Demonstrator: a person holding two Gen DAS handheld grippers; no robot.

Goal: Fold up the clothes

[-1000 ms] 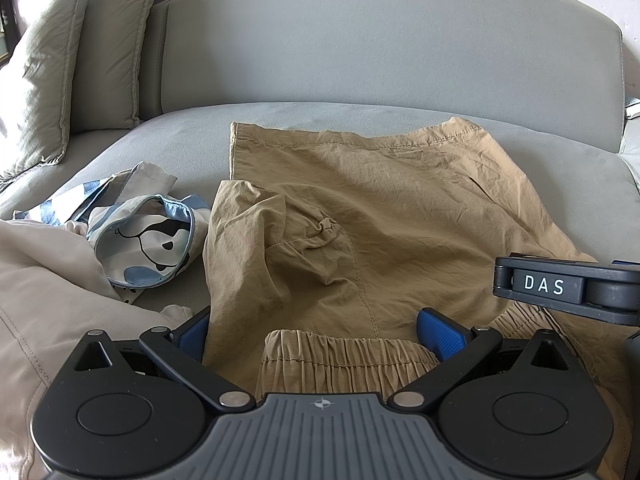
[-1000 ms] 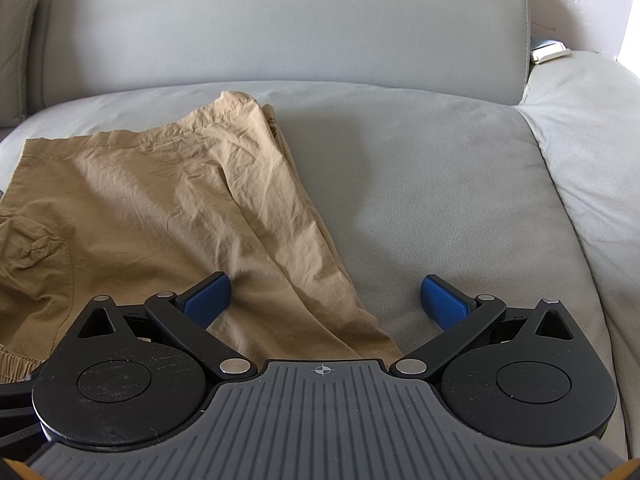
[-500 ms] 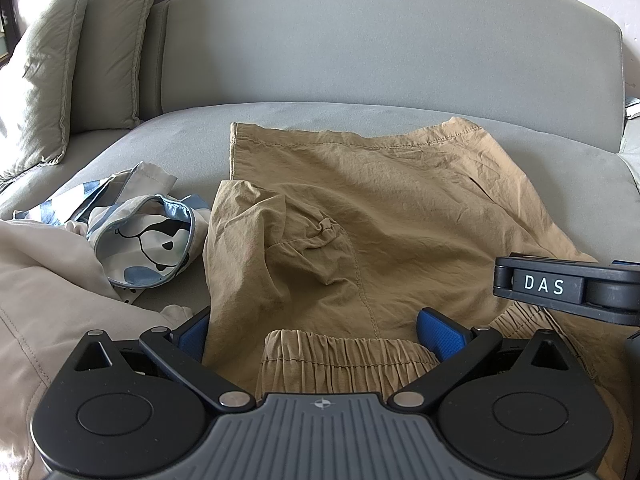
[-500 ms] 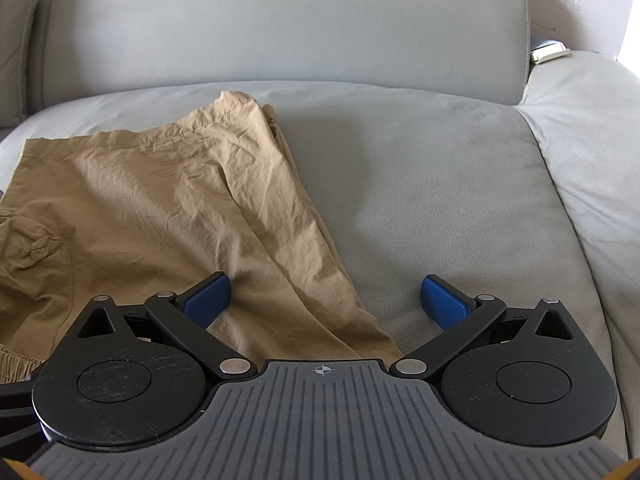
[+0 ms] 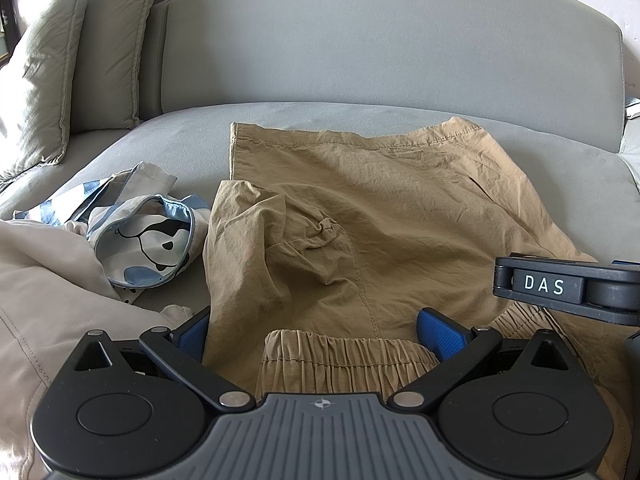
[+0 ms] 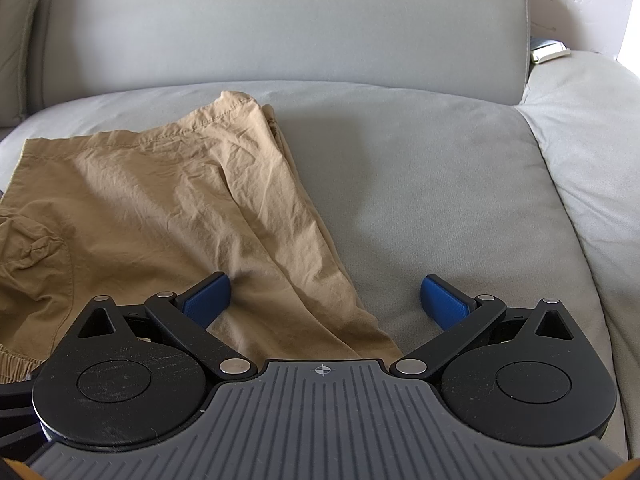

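Tan shorts (image 5: pixel 380 208) lie spread on a grey sofa seat, legs pointing toward the backrest, with the left side bunched and folded over. Their elastic waistband (image 5: pixel 344 354) sits between the blue fingers of my left gripper (image 5: pixel 316 332), which is open. In the right wrist view the same shorts (image 6: pixel 160 208) fill the left half. My right gripper (image 6: pixel 326 300) is open too, straddling the shorts' right edge near the waist, one fingertip (image 6: pixel 210 296) over cloth and the other over bare cushion. The right gripper's body (image 5: pixel 560 286) shows at the left view's right edge.
A beige garment (image 5: pixel 44 292) and a blue-and-white printed garment (image 5: pixel 144 244) lie left of the shorts. Cushions (image 5: pixel 44 80) stand at the far left. The sofa backrest (image 6: pixel 280 28) rises behind. Bare seat (image 6: pixel 432 184) lies right of the shorts, then another cushion (image 6: pixel 592 152).
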